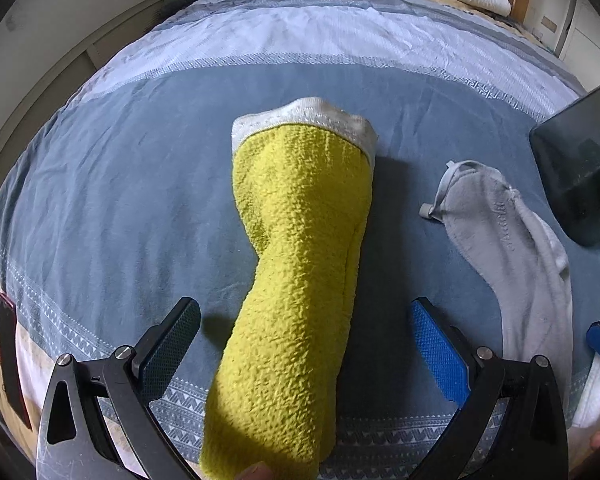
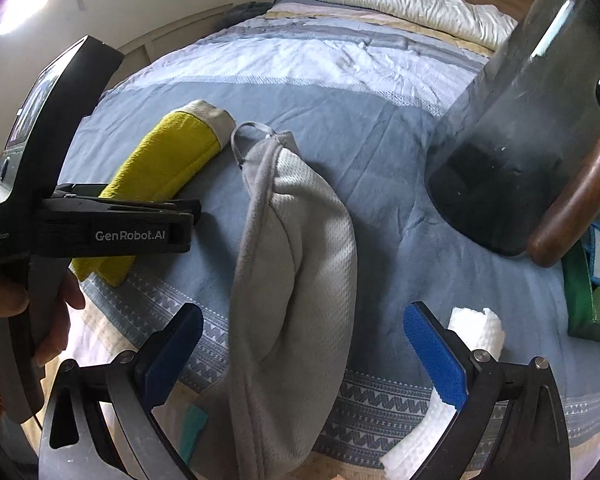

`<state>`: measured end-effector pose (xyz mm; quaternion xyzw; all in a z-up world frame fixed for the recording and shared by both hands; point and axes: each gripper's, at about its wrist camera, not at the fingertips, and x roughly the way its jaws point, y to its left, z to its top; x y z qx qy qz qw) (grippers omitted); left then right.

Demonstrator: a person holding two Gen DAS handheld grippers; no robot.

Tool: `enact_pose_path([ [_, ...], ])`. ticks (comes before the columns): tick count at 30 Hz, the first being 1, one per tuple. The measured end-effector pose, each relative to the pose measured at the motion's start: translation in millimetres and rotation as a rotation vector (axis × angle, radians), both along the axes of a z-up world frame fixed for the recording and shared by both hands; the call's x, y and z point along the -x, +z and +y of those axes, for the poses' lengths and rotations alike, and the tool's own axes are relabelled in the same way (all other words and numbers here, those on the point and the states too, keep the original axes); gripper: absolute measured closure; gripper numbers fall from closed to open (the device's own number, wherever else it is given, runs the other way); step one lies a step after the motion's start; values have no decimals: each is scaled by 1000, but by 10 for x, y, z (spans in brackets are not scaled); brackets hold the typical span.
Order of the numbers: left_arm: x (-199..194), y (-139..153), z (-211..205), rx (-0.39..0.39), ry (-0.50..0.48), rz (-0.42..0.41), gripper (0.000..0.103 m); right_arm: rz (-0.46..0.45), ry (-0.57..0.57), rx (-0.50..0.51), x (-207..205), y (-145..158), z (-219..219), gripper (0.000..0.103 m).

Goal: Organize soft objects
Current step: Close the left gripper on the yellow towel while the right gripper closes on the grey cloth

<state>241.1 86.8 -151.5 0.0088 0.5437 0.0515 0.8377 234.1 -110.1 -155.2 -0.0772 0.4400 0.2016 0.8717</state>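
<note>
Now: yellow cloth (image 1: 300, 264) lies lengthwise between left gripper's (image 1: 306, 356) spread fingers; right gripper (image 2: 304, 360), also spread, straddles grey cloth (image 2: 296, 280).

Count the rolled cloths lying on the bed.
3: a yellow towel on the left, a grey cloth in the middle, a white cloth on the right. Others may be hidden.

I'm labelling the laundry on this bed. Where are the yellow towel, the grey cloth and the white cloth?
yellow towel (image 1: 296, 248): left wrist view, middle of its fuzzy body.
grey cloth (image 2: 300, 248): right wrist view, its waffle-textured centre.
white cloth (image 2: 478, 326): right wrist view, its upper end.
</note>
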Motion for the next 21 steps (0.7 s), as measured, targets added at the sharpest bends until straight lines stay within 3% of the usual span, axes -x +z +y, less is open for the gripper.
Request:
enact_pose_path([
  [3,-35,-21,-12,-5,-1,3,1,8,-8,3,-53,-35,-6,4],
  [8,-84,-43,-35,-9,-2,7,1,29,-3,16,-92,-91,-8,18],
  [16,-111,-66,-58,-20,-3,8,1,34,5,16,-103,-135,20,20],
  [21,-132,-84,-51,-16,-3,8,1,36,13,20,-98,-134,44,27],
])
